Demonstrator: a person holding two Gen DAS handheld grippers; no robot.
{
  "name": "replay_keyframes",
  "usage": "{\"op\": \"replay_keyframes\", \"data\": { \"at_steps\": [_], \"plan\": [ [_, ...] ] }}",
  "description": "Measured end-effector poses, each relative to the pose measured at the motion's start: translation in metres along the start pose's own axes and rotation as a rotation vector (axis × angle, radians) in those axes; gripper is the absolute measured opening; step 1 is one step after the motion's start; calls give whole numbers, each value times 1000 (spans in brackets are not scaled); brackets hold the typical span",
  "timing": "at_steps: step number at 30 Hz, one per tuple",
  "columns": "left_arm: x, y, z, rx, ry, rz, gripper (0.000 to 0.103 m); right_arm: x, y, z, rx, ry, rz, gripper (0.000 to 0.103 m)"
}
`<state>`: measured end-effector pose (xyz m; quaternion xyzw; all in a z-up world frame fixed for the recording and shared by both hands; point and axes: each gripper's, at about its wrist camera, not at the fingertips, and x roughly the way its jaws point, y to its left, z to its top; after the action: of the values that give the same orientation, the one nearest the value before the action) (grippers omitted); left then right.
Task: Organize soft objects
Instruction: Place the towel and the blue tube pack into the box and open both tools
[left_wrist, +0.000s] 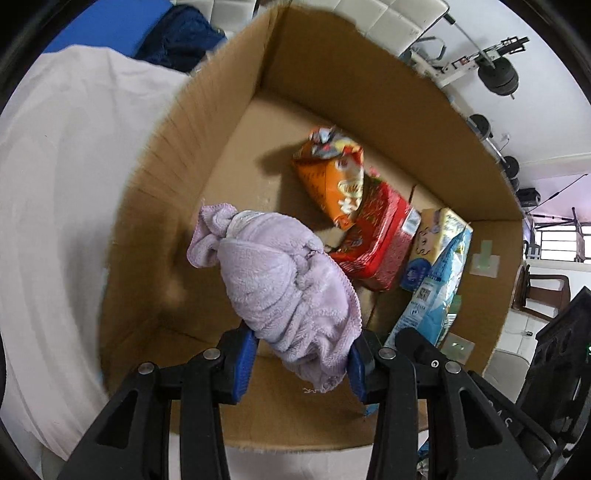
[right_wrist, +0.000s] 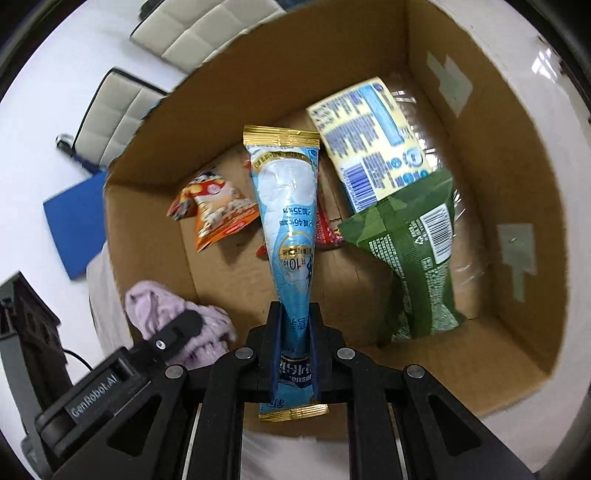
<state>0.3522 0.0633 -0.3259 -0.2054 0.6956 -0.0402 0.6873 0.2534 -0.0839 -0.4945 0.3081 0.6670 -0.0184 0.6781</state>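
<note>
One cardboard box, perhaps five packets inside, one towel gripped

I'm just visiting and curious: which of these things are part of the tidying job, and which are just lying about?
Part of the job:
purple towel, in the left gripper
blue packet, in the right gripper
cardboard box
orange snack bag
green packet

Just lying about:
white chairs
blue pad
weights rack

chairs: white, padded, beyond the box
weights: black plates, rack by wall
blue pad: flat on white tabletop
</note>
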Motion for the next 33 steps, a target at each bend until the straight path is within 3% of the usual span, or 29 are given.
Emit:
{"op": "replay_keyframes", "data": {
  "at_steps": [11,16,19,24,27,32,33],
  "plan": [
    [20,-7,-1,50,68,56,46,21,-8,9,0,40,-14,15],
    [10,-13,-6,73,50,74,52,17,-5,8,-53,43,-55,27],
    [-3,-16,-10,93,21,91,52,10,-1,5,-77,37,-89,42],
    [-29,-19,-17,138,-41,128,53,-7,2,-4,-168,6,-177,43],
    [-48,-22,-25,179,-106,166,65,-20,5,-17,-235,-23,-244,43],
    [-72,-19,-33,232,-188,219,65,-39,8,-31,-318,-71,-318,44],
    [-76,-18,-36,237,-198,230,68,-43,10,-34,-332,-84,-331,48]
  ]
}}
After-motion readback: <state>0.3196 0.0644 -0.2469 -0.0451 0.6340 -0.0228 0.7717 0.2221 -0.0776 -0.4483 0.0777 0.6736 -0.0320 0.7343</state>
